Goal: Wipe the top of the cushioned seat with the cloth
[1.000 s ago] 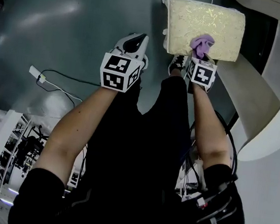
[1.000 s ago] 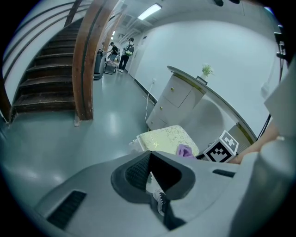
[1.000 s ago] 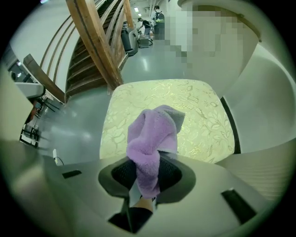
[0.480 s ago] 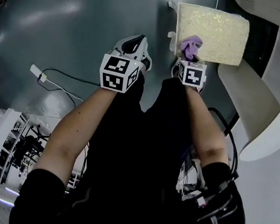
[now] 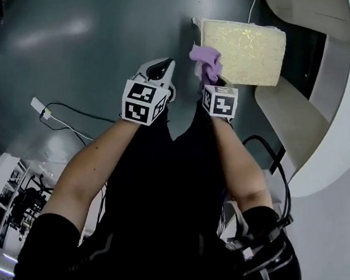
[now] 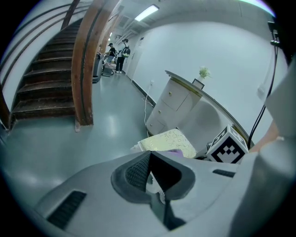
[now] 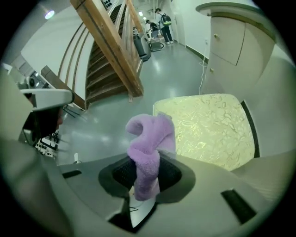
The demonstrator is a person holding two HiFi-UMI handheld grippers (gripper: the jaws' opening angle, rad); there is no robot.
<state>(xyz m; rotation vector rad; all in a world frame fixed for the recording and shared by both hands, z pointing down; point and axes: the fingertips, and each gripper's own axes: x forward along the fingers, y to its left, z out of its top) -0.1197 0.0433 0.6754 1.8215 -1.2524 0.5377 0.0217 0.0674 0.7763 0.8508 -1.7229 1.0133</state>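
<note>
In the head view, the person is standing over a pale yellow cushioned seat (image 5: 245,44) on the grey floor (image 5: 79,40), and the right gripper (image 5: 210,80) is holding a purple cloth (image 5: 206,58) at the seat's near-left corner. The bunched cloth is hanging partly past the edge. The left gripper (image 5: 162,70) is hovering just beside the right one, over bare floor and apart from the seat. In the left gripper view, its fingers (image 6: 136,171) are pressing together with nothing between them, so this gripper is taking no part in the wiping. In the right gripper view, the fingers are clamping the lower end of the fluffy cloth while its free end is curling up in front of the seat's corner. The cloth looks raised off the cushion, though the angle leaves contact uncertain. The patterned top is showing no wipe marks, so progress is hard to judge. Most of the surface lies beyond the cloth and probably needs further strokes.
</note>
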